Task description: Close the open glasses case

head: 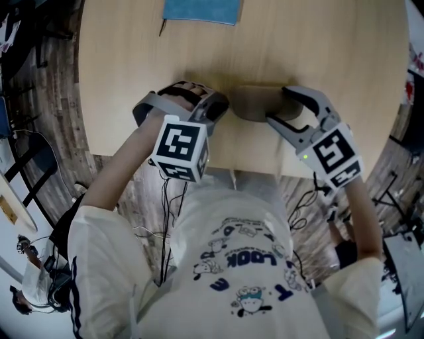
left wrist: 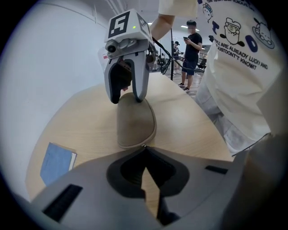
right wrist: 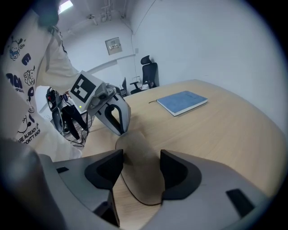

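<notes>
Near the front edge of the light wood desk (head: pixel 331 53), the tan glasses case (head: pixel 255 102) lies lengthwise between the two claws, its lid down on its base. The left claw (left wrist: pixel 144 150) has its jaws drawn together so that the tips meet, with nothing between them, and the tips sit right at the case's near end. At the other end, the right claw (right wrist: pixel 141 168) stands with its jaws spread wide, one on each side of the case. The dark pads are close against the case's flanks, but whether they press on it cannot be told. Farther back on the desk, well apart from the case, lies a blue notebook (head: pixel 201 10). The person holding the claws wears a white printed shirt (head: pixel 245 265).
</notes>
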